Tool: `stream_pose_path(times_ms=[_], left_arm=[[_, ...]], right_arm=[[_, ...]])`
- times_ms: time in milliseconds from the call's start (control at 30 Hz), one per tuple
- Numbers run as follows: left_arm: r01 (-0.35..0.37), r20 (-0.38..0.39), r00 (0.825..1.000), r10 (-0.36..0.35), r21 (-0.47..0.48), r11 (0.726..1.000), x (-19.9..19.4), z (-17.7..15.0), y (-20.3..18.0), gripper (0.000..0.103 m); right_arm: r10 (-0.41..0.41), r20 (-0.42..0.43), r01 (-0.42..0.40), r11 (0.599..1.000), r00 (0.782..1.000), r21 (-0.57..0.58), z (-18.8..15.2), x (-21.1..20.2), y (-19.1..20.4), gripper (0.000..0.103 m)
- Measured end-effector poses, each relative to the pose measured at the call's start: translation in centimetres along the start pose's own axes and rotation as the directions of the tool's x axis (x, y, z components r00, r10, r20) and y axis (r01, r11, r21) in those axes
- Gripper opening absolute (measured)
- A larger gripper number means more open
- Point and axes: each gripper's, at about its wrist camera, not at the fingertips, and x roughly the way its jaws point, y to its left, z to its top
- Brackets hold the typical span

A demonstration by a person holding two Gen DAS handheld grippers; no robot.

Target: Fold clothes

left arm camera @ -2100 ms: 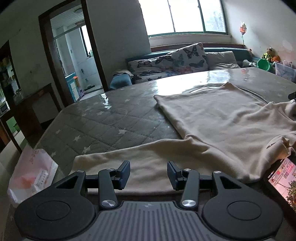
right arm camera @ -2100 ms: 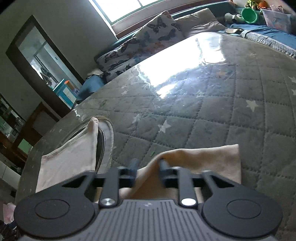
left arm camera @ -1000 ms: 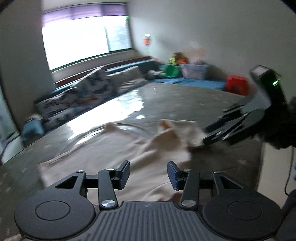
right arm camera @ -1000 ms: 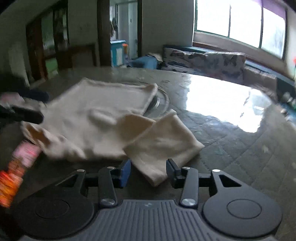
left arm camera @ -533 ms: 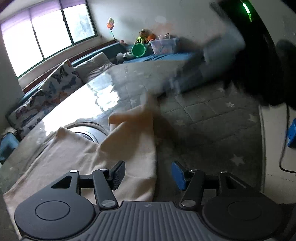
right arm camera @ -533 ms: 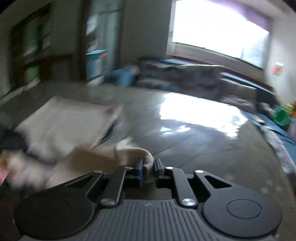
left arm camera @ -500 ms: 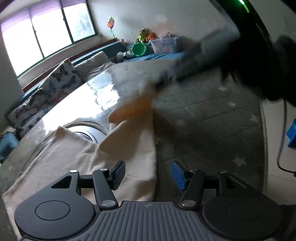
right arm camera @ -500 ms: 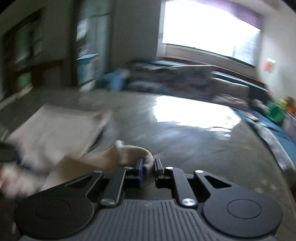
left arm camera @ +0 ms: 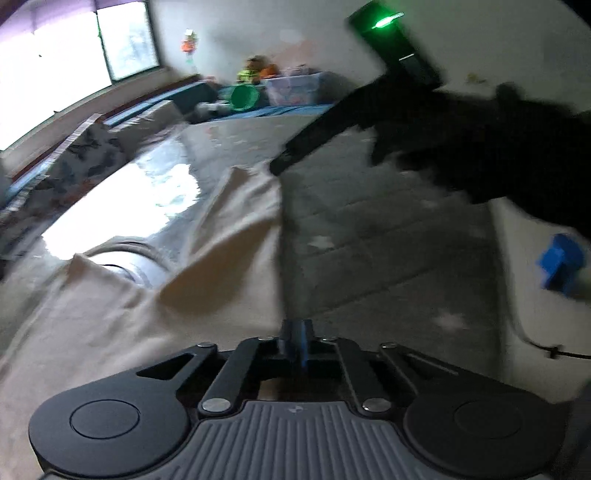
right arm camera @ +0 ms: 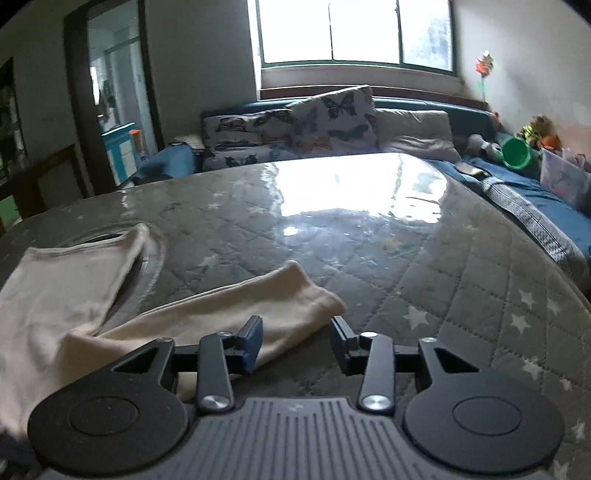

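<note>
One cream garment (right arm camera: 207,306) is spread over the lower left of the right wrist view on a grey star-quilted table (right arm camera: 424,280), its sleeve lying just ahead of the right gripper (right arm camera: 295,341), whose jaws are opening with nothing between them. The left gripper (left arm camera: 295,341) is seen pressed together at the garment's edge; whether cloth is pinched cannot be told through the blur. A sofa (right arm camera: 332,122) is set under the window (right arm camera: 354,31).

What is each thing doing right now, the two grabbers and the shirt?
left gripper: jaws shut at the shirt's edge; whether it pinches cloth is unclear.
right gripper: jaws opening, nothing pressed between them.
beige shirt: lying on the table, only partly folded.
sleeve: stretched out flat, let go.
</note>
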Motion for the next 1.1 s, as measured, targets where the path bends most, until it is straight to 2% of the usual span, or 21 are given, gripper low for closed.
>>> stream_pose_path(times_ms=[100,133,233,300,333,367,400,500,567,633,700,733,767,833,900,1000,1100], left_arm=[[-0.025,0.016,1.000,0.025,0.029,0.999,-0.6,-0.1,-0.6,0.002],[-0.036,0.025,0.999,0.036,0.021,0.999,-0.8,0.1,-0.6,0.006],[-0.082,0.039,0.996,0.084,-0.037,0.996,-0.5,0.8,0.3,0.007],[-0.114,0.045,0.992,0.117,-0.079,0.990,-0.4,1.4,1.0,0.016],[-0.111,0.032,0.993,0.115,-0.087,0.990,0.0,1.4,1.1,0.019],[-0.101,0.011,0.995,0.103,-0.091,0.991,0.4,1.3,1.2,0.019],[-0.091,-0.010,0.996,0.091,-0.095,0.991,0.9,1.2,1.2,0.019],[-0.078,-0.015,0.997,0.077,-0.083,0.994,0.6,0.5,0.7,0.020],[-0.074,-0.008,0.997,0.073,-0.109,0.991,-0.4,0.2,1.0,0.026],[-0.107,0.022,0.994,0.111,-0.141,0.984,-2.3,-0.2,1.8,0.030],[-0.154,0.060,0.984,0.169,-0.193,0.969,-4.6,-0.8,3.0,0.043],[-0.183,0.078,0.975,0.206,-0.231,0.955,-6.0,-1.4,3.7,0.054],[-0.212,0.094,0.965,0.245,-0.271,0.939,-7.5,-2.0,4.4,0.057],[-0.264,0.107,0.942,0.317,-0.344,0.901,-10.1,-3.3,5.6,0.057],[-0.333,0.095,0.908,0.407,-0.424,0.842,-12.6,-5.1,6.9,0.057],[-0.454,0.016,0.836,0.549,-0.541,0.708,-15.9,-8.6,8.8,0.058],[-0.553,-0.095,0.761,0.642,-0.613,0.565,-18.4,-12.0,9.8,0.060]], right_arm=[[-0.017,-0.005,0.017,0.998,1.000,0.061,0.4,1.1,-1.2,0.048],[-0.019,-0.006,0.019,0.996,1.000,0.085,0.5,1.4,-1.6,0.048],[-0.028,-0.004,0.029,0.993,1.000,0.117,0.5,2.4,-1.9,0.049],[-0.042,0.003,0.042,0.993,0.999,0.106,0.5,2.9,-1.7,0.047],[-0.056,0.005,0.055,0.994,0.998,0.090,0.5,3.0,-1.4,0.044],[-0.069,0.007,0.068,0.995,0.998,0.074,0.6,3.1,-1.2,0.029],[-0.080,0.009,0.079,0.995,0.997,0.062,0.6,3.2,-0.9,0.020],[-0.089,0.018,0.088,0.993,0.996,0.078,0.7,3.1,-1.1,0.012],[-0.077,0.020,0.074,0.990,0.997,0.117,0.7,2.8,-1.6,0.010],[-0.054,0.026,0.049,0.985,0.998,0.164,0.6,2.2,-2.2,0.009],[-0.009,0.046,-0.001,0.977,0.999,0.211,0.7,1.1,-2.7,0.009],[0.013,0.060,-0.026,0.974,0.998,0.227,0.7,0.4,-2.7,0.009],[0.034,0.075,-0.051,0.971,0.997,0.235,0.8,-0.2,-2.6,0.009],[0.076,0.105,-0.100,0.964,0.992,0.245,1.0,-1.6,-2.1,0.009],[0.120,0.135,-0.148,0.964,0.984,0.222,1.3,-3.0,-0.7,0.009],[0.192,0.175,-0.223,0.958,0.966,0.179,1.9,-5.0,1.7,0.009],[0.284,0.201,-0.312,0.942,0.938,0.123,2.2,-6.5,5.0,0.009]])
